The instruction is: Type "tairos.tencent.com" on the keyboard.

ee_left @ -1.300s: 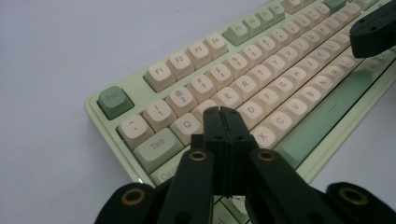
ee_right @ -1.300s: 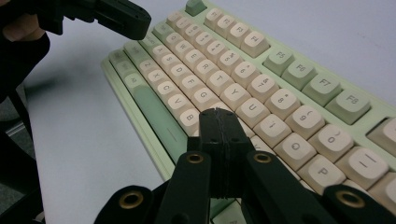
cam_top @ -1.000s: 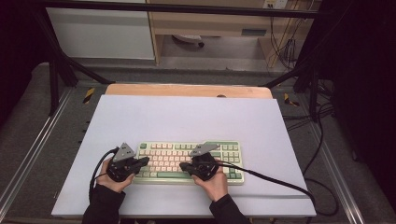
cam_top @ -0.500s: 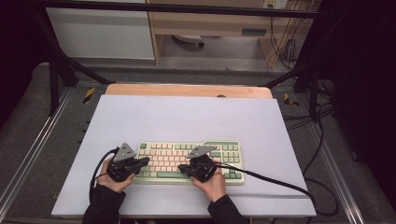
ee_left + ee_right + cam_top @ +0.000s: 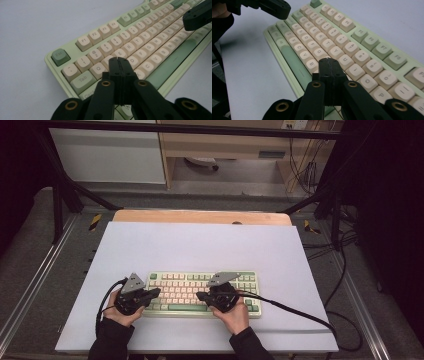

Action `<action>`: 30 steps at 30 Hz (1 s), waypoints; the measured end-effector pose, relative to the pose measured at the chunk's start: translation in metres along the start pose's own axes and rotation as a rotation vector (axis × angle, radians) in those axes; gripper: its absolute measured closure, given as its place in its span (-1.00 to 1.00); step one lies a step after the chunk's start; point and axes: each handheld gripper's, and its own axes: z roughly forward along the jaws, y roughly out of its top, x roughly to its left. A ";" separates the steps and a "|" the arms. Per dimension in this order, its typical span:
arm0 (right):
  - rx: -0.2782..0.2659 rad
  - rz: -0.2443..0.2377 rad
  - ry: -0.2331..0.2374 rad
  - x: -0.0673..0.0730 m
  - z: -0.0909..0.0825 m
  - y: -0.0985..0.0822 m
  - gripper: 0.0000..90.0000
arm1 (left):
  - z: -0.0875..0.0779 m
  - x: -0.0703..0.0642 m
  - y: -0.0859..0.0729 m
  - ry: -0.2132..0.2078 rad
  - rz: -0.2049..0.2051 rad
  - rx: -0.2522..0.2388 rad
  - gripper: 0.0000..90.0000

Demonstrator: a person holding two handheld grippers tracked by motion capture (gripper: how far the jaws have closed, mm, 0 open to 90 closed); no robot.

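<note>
Keyboard [image 5: 202, 292] lay near the table's [image 5: 200, 245] front edge. Left hand-held gripper [image 5: 119, 65] and right hand-held gripper [image 5: 327, 65] both pressed together, empty, tips over letter keys. Risk: broad tips could strike neighbouring keys.

Pale lavender-grey counter [image 5: 200, 245], with a wooden strip along the far edge. Directly on it, near the front edge and about midway across: 1 pale green keyboard [image 5: 187, 292] with cream keys and green accent keys, lying flat, long side parallel to the front edge. Also resting on the surface: a black cable [image 5: 295, 312] trailing toward the right front corner.
</note>
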 end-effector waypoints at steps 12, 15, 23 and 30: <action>-0.004 0.040 -0.033 -0.015 -0.022 -0.016 1.00 | 0.001 -0.006 0.003 -0.010 0.008 -0.004 1.00; -0.007 0.050 -0.037 -0.019 -0.028 -0.020 1.00 | 0.002 -0.008 0.004 -0.011 0.011 -0.003 1.00; -0.015 0.054 -0.040 -0.023 -0.034 -0.029 1.00 | 0.007 -0.015 0.011 -0.016 0.030 0.002 1.00; -0.022 0.056 -0.046 -0.025 -0.039 -0.032 1.00 | 0.016 -0.021 0.017 -0.019 0.037 0.011 1.00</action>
